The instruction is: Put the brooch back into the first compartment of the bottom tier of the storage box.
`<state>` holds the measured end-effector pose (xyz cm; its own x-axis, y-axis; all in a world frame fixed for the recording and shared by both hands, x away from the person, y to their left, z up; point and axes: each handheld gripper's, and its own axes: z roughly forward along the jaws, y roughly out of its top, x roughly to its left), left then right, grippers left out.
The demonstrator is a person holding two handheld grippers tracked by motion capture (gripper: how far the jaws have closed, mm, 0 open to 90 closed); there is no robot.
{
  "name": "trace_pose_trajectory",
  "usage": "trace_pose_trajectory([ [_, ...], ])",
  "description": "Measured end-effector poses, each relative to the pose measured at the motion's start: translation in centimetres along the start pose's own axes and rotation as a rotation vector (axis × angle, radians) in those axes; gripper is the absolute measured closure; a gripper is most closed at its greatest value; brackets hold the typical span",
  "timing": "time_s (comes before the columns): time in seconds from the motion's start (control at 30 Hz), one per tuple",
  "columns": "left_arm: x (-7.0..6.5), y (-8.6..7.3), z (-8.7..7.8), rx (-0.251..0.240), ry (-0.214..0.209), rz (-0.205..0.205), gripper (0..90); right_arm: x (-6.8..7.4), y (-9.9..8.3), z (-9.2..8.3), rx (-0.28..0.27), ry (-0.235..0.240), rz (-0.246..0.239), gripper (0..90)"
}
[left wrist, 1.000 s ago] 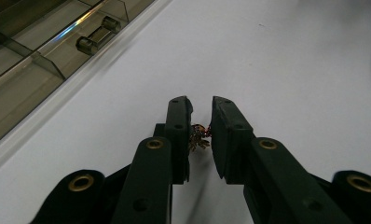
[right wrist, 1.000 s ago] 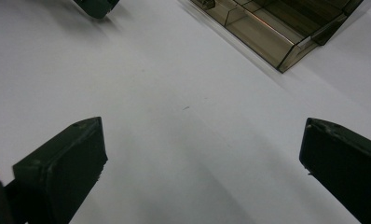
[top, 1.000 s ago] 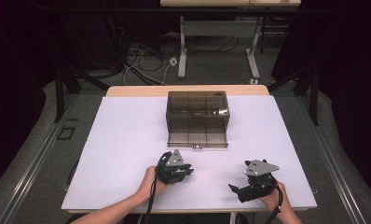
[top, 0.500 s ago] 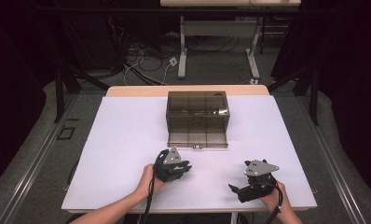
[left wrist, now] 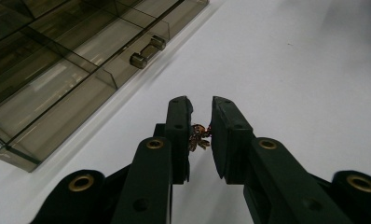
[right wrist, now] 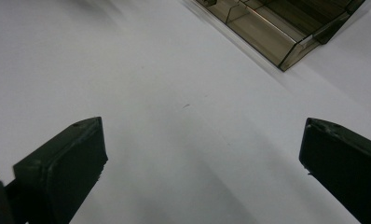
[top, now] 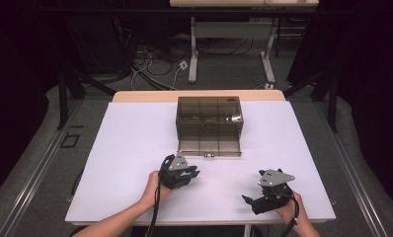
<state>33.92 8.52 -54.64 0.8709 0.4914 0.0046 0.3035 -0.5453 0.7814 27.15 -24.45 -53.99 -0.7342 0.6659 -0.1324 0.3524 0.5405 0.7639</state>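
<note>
No brand, label or lettering can be read on anything here; the smoky, see-through plastic organiser box (top: 209, 126) carries none on its walls, and the grippers show plain black and grey faces.

The left gripper (left wrist: 200, 135), black with a grey three-cornered plate on top, sits in the person's left hand (top: 152, 187) just in front of the box; its jaws stand nearly together, pinched on a tiny reddish-brown and gold piece of metalwork (left wrist: 198, 136) that is too small to identify further; the piece hangs between the pads above the sheet, near the box's open front drawer (left wrist: 58, 93) with its small metal bar handle (left wrist: 147, 50).

The right gripper (right wrist: 202, 154), of the same make, rests low over the table in the right hand (top: 291, 212) at the near right corner, well apart from the box; its jaws are spread wide with nothing between them but bare surface.

The box is split into square compartments by thin walls; what lies inside them cannot be told.

The table (top: 135, 148) is covered by a smooth white sheet, with a strip of pale wood showing at the far edge; around it the room is dark, with grey carpet, a tangle of cables (top: 155, 64) on the floor and the white legs of another desk (top: 194, 54) behind.
</note>
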Motion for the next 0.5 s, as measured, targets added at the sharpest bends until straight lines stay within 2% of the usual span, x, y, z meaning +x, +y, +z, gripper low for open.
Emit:
trace_pose_trajectory([
  [0.5,0.87,0.11,-0.40,-0.028,0.034,-0.013,77.0,0.00,-0.06,0.03,0.008,0.000,-0.001,0.0],
])
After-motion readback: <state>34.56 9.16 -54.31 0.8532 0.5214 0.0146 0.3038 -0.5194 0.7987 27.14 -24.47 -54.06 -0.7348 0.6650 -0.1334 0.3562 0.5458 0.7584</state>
